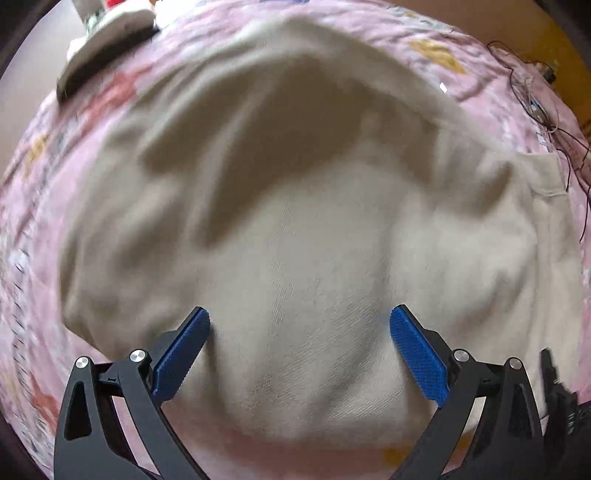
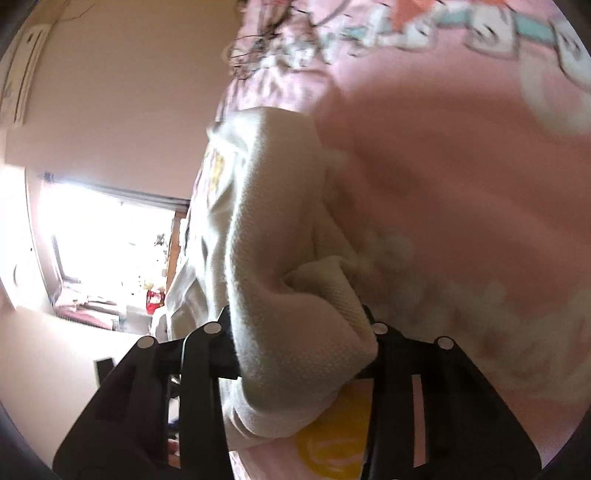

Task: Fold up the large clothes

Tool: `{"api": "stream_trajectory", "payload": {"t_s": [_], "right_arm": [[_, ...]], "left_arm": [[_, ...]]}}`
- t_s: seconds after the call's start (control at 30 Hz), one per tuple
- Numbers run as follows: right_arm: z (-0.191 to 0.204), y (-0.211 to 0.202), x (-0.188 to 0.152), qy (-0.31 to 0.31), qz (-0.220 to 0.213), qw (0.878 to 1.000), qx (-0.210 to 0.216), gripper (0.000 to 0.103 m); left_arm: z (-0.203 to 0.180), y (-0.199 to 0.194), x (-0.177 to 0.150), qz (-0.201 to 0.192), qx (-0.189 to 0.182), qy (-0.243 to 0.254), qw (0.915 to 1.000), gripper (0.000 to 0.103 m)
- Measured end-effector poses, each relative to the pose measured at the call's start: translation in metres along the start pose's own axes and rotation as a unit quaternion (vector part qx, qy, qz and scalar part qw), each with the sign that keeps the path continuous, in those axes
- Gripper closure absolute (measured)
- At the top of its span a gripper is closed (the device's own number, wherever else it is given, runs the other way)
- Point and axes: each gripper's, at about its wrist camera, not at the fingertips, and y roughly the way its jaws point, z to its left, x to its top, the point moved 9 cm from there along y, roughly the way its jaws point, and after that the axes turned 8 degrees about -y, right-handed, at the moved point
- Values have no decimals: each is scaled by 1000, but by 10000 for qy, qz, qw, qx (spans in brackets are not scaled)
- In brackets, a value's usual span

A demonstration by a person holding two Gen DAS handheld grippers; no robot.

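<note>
Cream garment point(image 1: 295, 221) on pink bedspread point(image 1: 44, 258), left tool point(image 1: 299, 325) wide, right tool point(image 2: 299, 325) clamping it

A bedroom in a home

A pink cartoon-printed bedspread point(image 1: 369, 26) covers a wide soft bed, a tangle of thin dark cables point(image 1: 535, 103) lies at its edge, and a bright sunlit window point(image 2: 110, 251) with cluttered belongings on its sill opens in plain cream walls point(image 2: 129, 92).
</note>
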Motion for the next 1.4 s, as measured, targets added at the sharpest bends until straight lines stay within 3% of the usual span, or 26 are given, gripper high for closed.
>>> {"api": "stream_trajectory", "payload": {"t_s": [0.2,0.23,0.3,0.53,0.6,0.77,0.93,1.0,1.1,1.23,1.33,1.4], "right_arm": [[43,5,15,-923,27,9957,-49,71],[48,5,15,-965,37,9953,-8,71],[59,6,18,-1060,36,9944,27,71],[89,7,29,-1474,-44,9890,105,72],[98,5,28,-1623,-78,9866,136,72],[132,9,26,-2238,-71,9745,168,74],[176,19,7,-3158,74,9487,138,74],[195,26,-3,-3597,130,9329,103,74],[218,32,-15,-3985,216,9168,150,74],[257,43,-38,-4593,404,8869,297,74],[283,54,-71,-5145,673,8538,415,74],[295,61,-99,-5623,841,8213,467,74]], "left_arm": [[6,8,-5,-6,-193,10,9998,9],[7,4,-6,-59,-231,21,9997,14],[8,-7,-7,-136,-312,46,9994,35],[20,-42,-10,-196,-705,-41,9973,68],[24,-49,-6,-246,-764,-125,9967,94],[45,-34,-8,-232,-491,-251,9982,96],[45,3,-16,-176,-291,-114,9994,99],[44,-1,-17,-344,-189,-86,9992,101],[43,-27,-17,-659,-332,-230,9970,103],[43,-1,-21,-422,-160,-273,9986,103],[34,15,-22,-738,336,142,9966,103],[30,14,-23,-887,500,226,9945,103]]}}
